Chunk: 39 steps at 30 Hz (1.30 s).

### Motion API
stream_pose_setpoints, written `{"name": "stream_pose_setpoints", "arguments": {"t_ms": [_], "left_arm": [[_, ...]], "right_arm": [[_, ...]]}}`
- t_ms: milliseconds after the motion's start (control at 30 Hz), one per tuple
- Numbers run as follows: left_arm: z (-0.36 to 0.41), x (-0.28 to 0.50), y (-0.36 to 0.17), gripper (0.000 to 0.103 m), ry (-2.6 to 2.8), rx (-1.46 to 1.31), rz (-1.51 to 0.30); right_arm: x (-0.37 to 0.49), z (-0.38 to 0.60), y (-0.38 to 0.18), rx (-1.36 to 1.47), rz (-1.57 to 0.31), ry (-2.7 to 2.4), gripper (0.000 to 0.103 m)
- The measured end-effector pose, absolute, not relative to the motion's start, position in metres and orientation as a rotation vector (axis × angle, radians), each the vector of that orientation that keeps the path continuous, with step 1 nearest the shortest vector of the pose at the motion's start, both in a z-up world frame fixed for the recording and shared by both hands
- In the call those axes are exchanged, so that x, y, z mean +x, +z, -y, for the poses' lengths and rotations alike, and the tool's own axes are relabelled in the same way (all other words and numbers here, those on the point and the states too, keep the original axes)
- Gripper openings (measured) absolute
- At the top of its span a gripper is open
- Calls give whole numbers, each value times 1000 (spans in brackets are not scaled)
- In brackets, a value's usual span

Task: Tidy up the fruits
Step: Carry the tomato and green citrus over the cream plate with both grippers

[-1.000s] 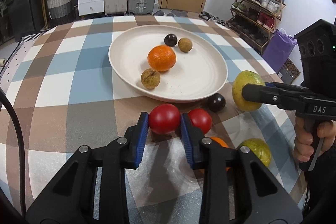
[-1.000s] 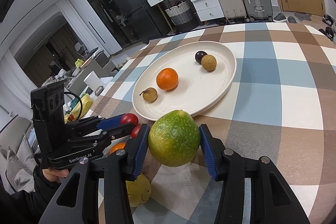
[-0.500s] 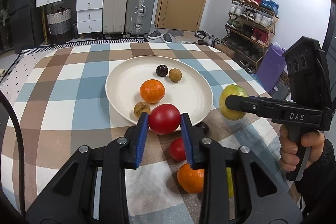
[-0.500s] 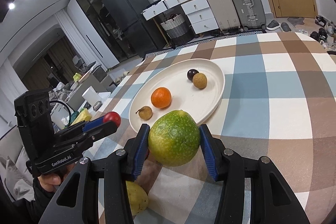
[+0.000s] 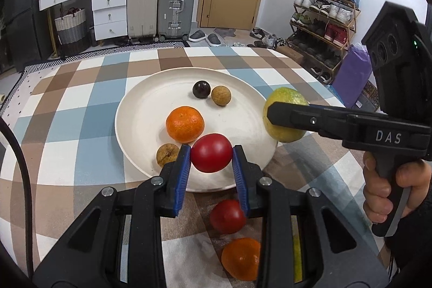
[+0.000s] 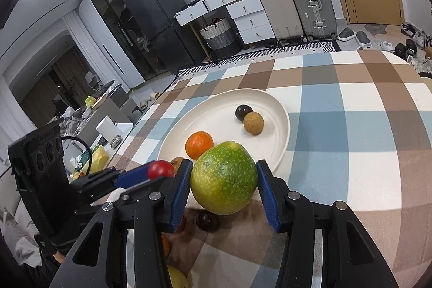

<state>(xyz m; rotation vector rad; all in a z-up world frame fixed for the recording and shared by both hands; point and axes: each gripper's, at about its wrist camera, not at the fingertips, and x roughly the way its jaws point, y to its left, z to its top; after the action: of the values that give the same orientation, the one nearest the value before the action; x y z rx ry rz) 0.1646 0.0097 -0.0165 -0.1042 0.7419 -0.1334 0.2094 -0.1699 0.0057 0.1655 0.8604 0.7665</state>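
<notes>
Left gripper (image 5: 211, 157) clamps a tomato (image 5: 211, 156); right gripper (image 6: 224, 181) clamps a green fruit (image 6: 224, 181), both over the plate's (image 5: 140, 109) near rim.

"DAS" on right gripper (image 5: 272, 115) body

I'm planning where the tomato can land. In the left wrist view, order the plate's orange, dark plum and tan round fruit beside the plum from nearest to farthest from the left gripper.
From the left gripper, which grips the tomato:
1. The orange, just beyond and left of the tips.
2. and 3. The dark plum and the tan round fruit sit together at the plate's far side, too close to rank.
</notes>
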Motion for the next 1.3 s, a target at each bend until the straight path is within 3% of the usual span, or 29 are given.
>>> {"name": "stream_pose_setpoints", "arguments": {"t_ms": [567, 1300], "left_arm": [[-4, 198, -43, 28, -127, -48, -825], [-37, 205, -44, 28, -37, -164, -802]], "right_arm": [[238, 154, -15, 166, -937, 765, 49], [226, 148, -8, 73, -816, 731, 49]]}}
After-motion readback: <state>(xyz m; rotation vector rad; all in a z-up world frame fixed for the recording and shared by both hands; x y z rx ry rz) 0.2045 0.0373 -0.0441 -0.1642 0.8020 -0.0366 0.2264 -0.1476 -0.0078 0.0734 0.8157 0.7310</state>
